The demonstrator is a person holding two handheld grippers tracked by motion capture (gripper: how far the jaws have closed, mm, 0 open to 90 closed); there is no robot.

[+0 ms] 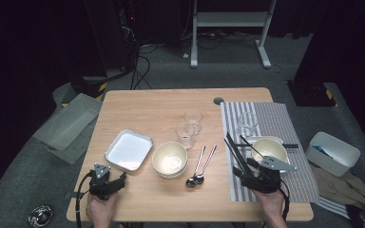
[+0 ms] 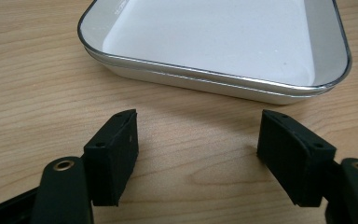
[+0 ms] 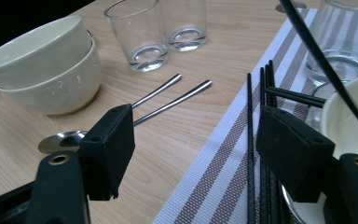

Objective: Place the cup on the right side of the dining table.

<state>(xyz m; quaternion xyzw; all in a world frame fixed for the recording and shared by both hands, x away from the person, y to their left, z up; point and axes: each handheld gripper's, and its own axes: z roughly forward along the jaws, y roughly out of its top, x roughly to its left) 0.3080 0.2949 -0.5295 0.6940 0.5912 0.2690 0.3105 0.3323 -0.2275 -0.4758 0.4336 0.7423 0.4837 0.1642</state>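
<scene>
Left gripper rests low at the near left of the tabletop, jaws wide apart with bare wood between them. In the left gripper view the tray lies just beyond the jaws, not touching them.

Right gripper sits over the near left part of the striped mat, jaws wide apart and gripping nothing. In the right gripper view the chopsticks lie lengthwise on the mat between the jaws, nearer the right-hand one; whether that jaw touches them cannot be told. A further chopstick slants across the bowl on the mat.

Two spoons lie side by side on the wood, between the mat and the stacked bowls. Two glasses stand behind the spoons; a third glass stands on the mat behind the bowl.
</scene>
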